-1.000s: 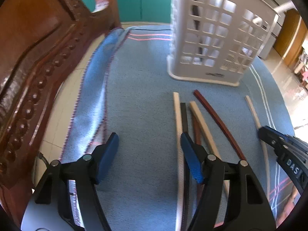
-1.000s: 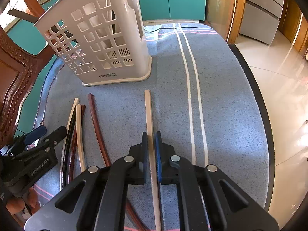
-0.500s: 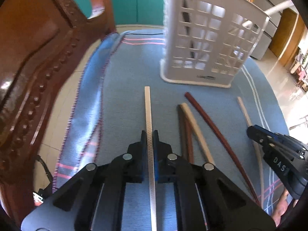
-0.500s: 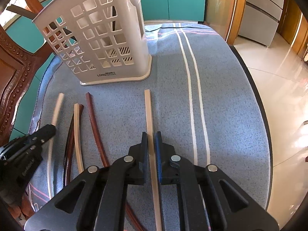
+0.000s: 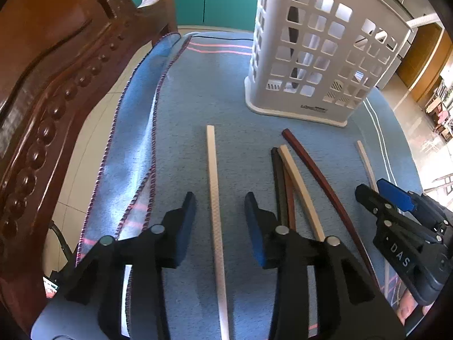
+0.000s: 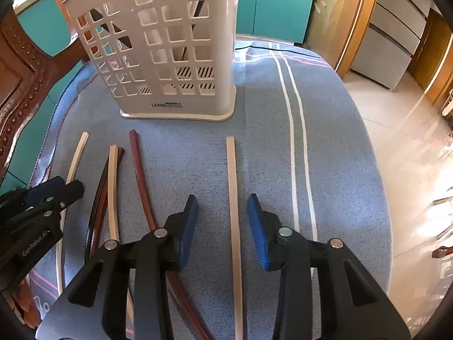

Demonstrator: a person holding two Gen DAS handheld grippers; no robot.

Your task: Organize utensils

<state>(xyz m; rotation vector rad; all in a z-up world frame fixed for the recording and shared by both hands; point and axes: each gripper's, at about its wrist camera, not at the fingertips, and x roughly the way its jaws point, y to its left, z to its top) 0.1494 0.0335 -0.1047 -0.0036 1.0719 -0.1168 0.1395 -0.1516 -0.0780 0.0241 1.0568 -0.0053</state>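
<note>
Several chopsticks lie on a blue cloth before a white lattice utensil basket (image 5: 320, 56), also in the right wrist view (image 6: 170, 56). My left gripper (image 5: 219, 206) is open, with a pale chopstick (image 5: 213, 187) lying on the cloth between its fingers. My right gripper (image 6: 222, 208) is open, with a tan chopstick (image 6: 233, 195) lying between its fingers. A bunch of dark, brown and cream chopsticks (image 5: 286, 181) and a red-brown chopstick (image 5: 317, 175) lie between the two grippers. The right gripper also shows in the left wrist view (image 5: 382, 195).
A carved wooden chair (image 5: 42, 99) stands close on the left of the table. The cloth's folded edge (image 5: 136, 141) hangs at the left. The table's right edge (image 6: 388, 198) drops to a tiled floor. Teal cabinets stand behind the basket.
Both grippers have opened and let go of their chopsticks, which now lie on the cloth. One second ago the left gripper was open beside the bunch, then shut on the pale chopstick and moved it left.
</note>
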